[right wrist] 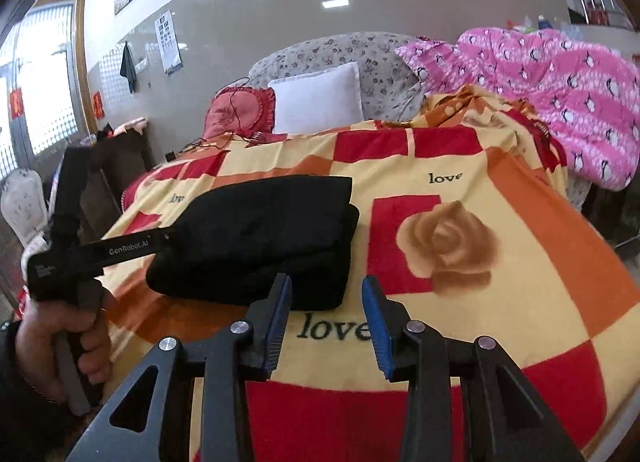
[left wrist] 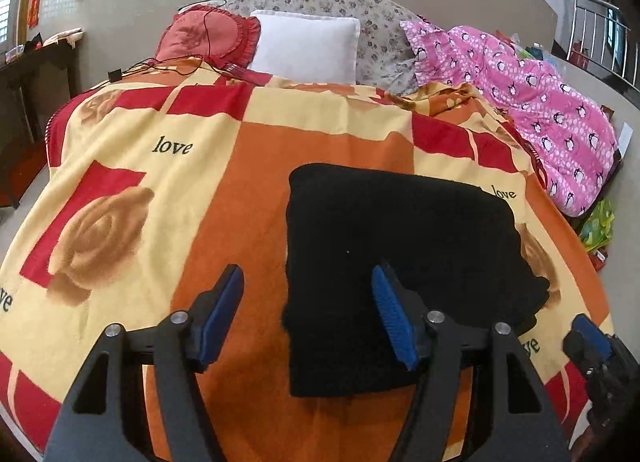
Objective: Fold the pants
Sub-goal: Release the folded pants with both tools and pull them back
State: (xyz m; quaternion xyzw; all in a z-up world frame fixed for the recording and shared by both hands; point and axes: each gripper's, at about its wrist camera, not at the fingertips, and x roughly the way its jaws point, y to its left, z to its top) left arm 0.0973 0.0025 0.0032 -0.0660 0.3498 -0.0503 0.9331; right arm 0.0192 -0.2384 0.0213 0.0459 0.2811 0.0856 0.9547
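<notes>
The black pants (left wrist: 400,254) lie folded into a thick rectangle on the patterned bed blanket (left wrist: 160,182). They also show in the right wrist view (right wrist: 264,238), stacked in layers. My left gripper (left wrist: 308,282) is open and empty, raised just above the pants' near left edge. My right gripper (right wrist: 326,294) is open and empty, just off the pants' near right corner. The right gripper shows at the left wrist view's right edge (left wrist: 592,338). The left gripper's body (right wrist: 100,254), held by a hand, shows in the right wrist view.
A white pillow (left wrist: 308,46), a red cushion (left wrist: 208,36) with cables, and a floral cushion (left wrist: 320,2) sit at the bed's head. A pink penguin quilt (left wrist: 540,102) is piled along the right side. Dark furniture (left wrist: 24,74) stands at the left.
</notes>
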